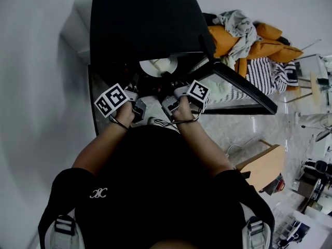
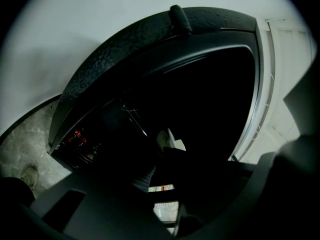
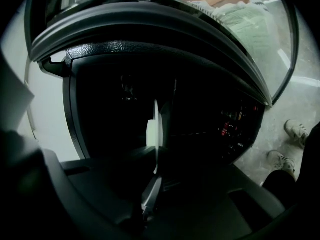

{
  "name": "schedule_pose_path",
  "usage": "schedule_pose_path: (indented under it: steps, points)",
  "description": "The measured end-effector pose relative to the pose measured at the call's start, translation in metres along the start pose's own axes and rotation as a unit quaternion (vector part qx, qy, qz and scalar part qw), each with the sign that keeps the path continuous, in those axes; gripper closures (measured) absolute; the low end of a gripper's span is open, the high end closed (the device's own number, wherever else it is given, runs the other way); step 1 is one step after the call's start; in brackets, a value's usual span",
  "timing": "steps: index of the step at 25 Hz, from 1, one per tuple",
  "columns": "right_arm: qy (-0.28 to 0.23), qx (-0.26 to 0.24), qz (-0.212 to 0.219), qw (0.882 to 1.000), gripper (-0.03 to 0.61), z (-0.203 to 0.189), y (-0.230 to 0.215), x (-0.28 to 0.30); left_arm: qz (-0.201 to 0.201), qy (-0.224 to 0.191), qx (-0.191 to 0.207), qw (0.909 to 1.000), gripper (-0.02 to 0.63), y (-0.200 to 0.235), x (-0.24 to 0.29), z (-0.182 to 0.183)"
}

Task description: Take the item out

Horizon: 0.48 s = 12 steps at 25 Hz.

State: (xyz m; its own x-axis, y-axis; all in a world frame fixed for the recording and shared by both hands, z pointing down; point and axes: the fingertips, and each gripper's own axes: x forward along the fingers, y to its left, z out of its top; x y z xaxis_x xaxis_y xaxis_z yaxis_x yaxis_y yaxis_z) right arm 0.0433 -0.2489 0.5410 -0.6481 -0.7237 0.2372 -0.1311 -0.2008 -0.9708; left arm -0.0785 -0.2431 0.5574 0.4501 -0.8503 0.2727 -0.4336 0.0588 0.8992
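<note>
A person stands at a black oven (image 1: 145, 19) whose glass door (image 1: 244, 90) swings open to the right. The white plate (image 1: 158, 66), the thing to be taken out, still sits inside the dark cavity. Both tools reach in to it. In the right gripper view the right gripper (image 3: 152, 184) has its jaws pinched on the plate's rim, which runs edge-on between them. In the left gripper view the left gripper (image 2: 165, 184) has its jaws nearly together with the pale rim between them. That looks like a clamp too, though the dark makes contact hard to confirm. The main risk is a thin rim grip on smooth crockery. If one hand pulls sooner or higher than the other, the plate could twist, slide out of a pinch and drop. Its far edge could also catch on the cavity's front lip, and the right gripper could knock the open door.
</note>
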Motion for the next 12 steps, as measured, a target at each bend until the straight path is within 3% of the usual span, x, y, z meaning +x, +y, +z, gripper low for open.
schedule_pose_path:
  steps: [12]
  points:
    - [0.004,-0.018,0.033,0.999,0.555,-0.004,0.012,-0.023,-0.001,-0.007,0.012,0.9999,0.557,-0.002,0.007,0.008]
